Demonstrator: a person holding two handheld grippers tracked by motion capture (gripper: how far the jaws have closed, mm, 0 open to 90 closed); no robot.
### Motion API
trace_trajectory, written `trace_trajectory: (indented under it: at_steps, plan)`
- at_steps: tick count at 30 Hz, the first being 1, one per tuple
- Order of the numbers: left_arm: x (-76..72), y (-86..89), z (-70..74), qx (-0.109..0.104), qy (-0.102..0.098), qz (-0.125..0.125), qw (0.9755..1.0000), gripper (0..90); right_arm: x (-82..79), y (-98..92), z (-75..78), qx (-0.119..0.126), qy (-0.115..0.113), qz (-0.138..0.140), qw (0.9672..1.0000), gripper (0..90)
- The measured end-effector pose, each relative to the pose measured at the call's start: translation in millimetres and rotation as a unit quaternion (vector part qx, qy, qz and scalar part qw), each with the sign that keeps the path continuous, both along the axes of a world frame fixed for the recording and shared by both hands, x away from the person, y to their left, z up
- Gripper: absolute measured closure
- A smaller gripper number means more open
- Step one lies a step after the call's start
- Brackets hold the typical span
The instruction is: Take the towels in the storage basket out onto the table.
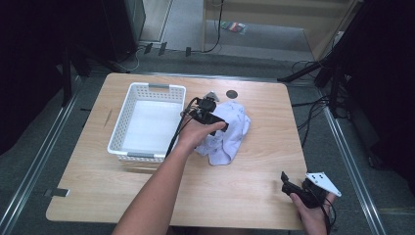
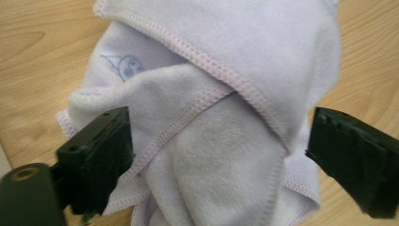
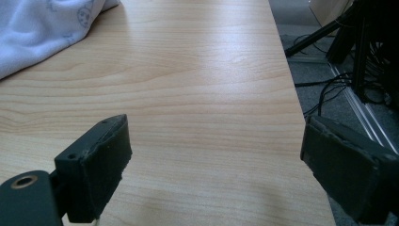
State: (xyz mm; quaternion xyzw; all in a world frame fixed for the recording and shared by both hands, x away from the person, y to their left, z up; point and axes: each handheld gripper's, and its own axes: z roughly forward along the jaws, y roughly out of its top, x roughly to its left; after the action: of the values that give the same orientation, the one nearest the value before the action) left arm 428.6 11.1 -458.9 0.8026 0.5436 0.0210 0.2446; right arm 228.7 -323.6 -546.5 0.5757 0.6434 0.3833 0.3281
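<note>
While the left tool (image 2: 216, 155) is held with its jaws spread wide on either side of a crumpled white cloth (image 2: 211, 108), nothing is clamped. That cloth (image 1: 227, 132) is seen lying on the wooden desk (image 1: 244, 191) just beside a white basket (image 1: 147, 125). Near the desk's front right corner, the right tool (image 3: 214, 165) is held apart over bare wood, well away from the cloth.
</note>
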Motion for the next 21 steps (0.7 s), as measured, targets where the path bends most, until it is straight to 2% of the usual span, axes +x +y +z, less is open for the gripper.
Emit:
trace_trajectory:
  at_steps: [2,5,11,21]
  plan:
    - [-0.5,1.9,2.4,0.002,0.002,-0.003,1.0,0.0,0.2,0.0,-0.1,-0.001,0.001,0.0,1.0,9.0]
    - [-1.9,8.2,6.8,0.015,-0.004,0.001,0.9999,0.0,0.2,0.1,0.0,-0.001,0.001,0.0,1.0,9.0]
    - [-2.5,26.5,18.5,0.009,-0.019,0.017,0.9996,0.0,0.3,0.2,-0.1,-0.002,0.001,0.0,1.0,9.0]
    - [-6.3,57.7,34.3,0.019,-0.035,0.039,0.9984,0.0,0.5,1.0,0.0,-0.007,0.002,0.002,1.0,9.0]
